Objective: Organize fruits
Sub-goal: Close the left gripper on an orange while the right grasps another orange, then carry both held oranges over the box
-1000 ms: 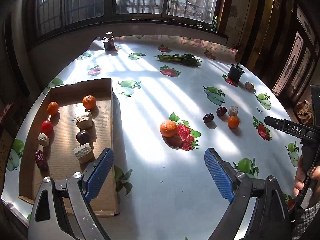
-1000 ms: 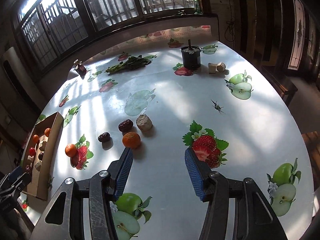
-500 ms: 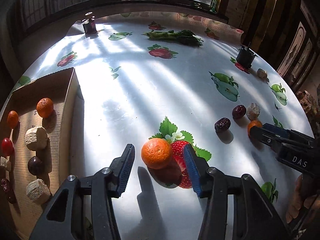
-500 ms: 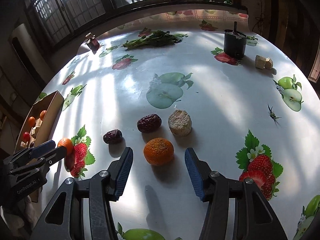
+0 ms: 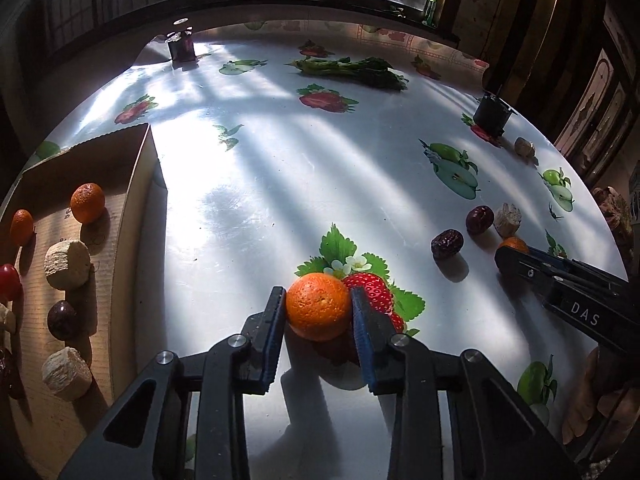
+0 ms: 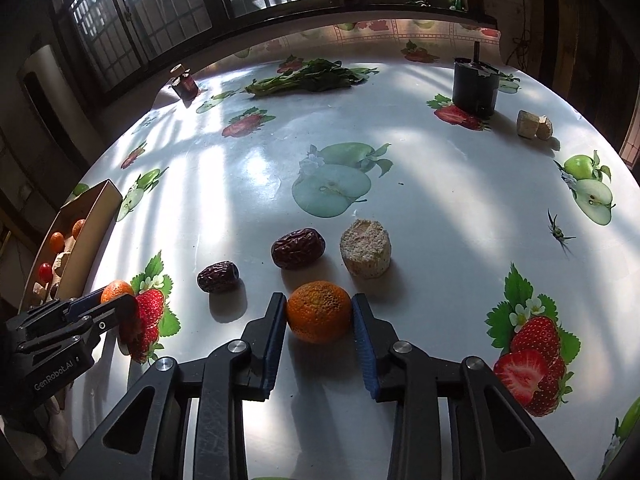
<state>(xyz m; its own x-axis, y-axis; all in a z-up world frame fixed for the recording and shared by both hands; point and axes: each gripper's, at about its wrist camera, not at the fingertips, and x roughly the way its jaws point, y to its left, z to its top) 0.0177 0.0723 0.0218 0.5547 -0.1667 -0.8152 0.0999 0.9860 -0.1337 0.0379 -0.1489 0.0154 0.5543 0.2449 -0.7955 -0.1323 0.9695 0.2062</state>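
Two dimpled tangerines (image 5: pixel 318 306) (image 6: pixel 319 311) on table, each clamped between fingers

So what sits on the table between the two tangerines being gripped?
Right wrist view: only a small dark date on the cloth between the left tangerine and right tangerine.

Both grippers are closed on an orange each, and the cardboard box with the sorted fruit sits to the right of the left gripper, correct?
Not quite. The cardboard box sits to the left of the left gripper, as the left wrist view shows. The rest holds: it grips one orange, and the right gripper grips the other orange.
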